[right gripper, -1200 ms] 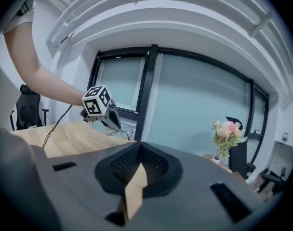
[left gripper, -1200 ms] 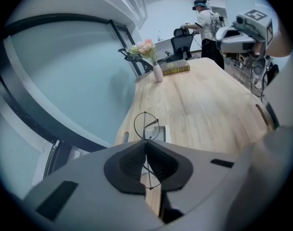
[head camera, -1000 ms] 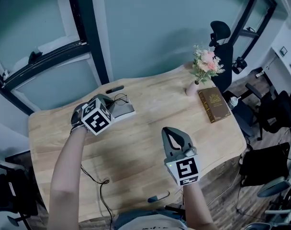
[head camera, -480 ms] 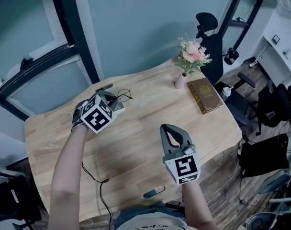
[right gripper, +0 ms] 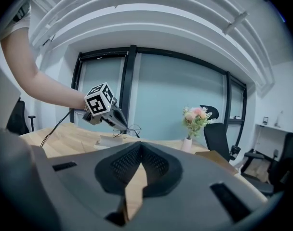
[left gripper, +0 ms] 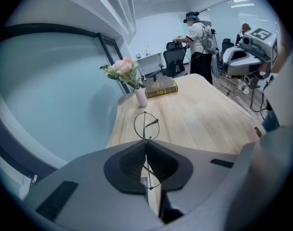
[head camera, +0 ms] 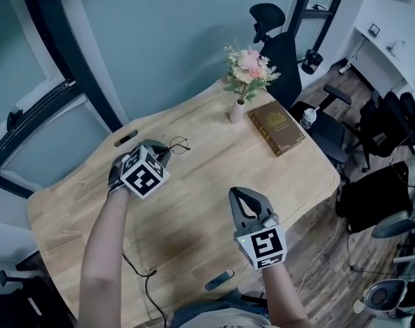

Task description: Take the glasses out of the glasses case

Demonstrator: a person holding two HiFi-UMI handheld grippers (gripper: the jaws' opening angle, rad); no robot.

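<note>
Left claw (left gripper: 146, 141): clenched on the thin black wire-rimmed round glasses (left gripper: 146, 125), gripping the frame at what seems to be the bridge; one lens ring pokes out past the tips.
Right claw (right gripper: 140, 147): closed on nothing, over the near part of the pale wooden desk (head camera: 194, 217), well apart from the left one.
Glasses' place: out of the case, carried just above the desk near its far edge.
Case: a pale flat glasses case (right gripper: 110, 139) lies on the desk below the left claw; the head view hides it.
Slip risk: the wire is very thin, so it could pivot or slide out between the pads and drop on the wood.
Bend risk: a hard pinch on such a fine frame, or a lens ring knocking the desk when set down, could warp it.
Count: two claws, one pair of glasses, one case.
Bystanders: one small vase of pink flowers (head camera: 243, 80), one brown hardback book (head camera: 277, 127).
</note>
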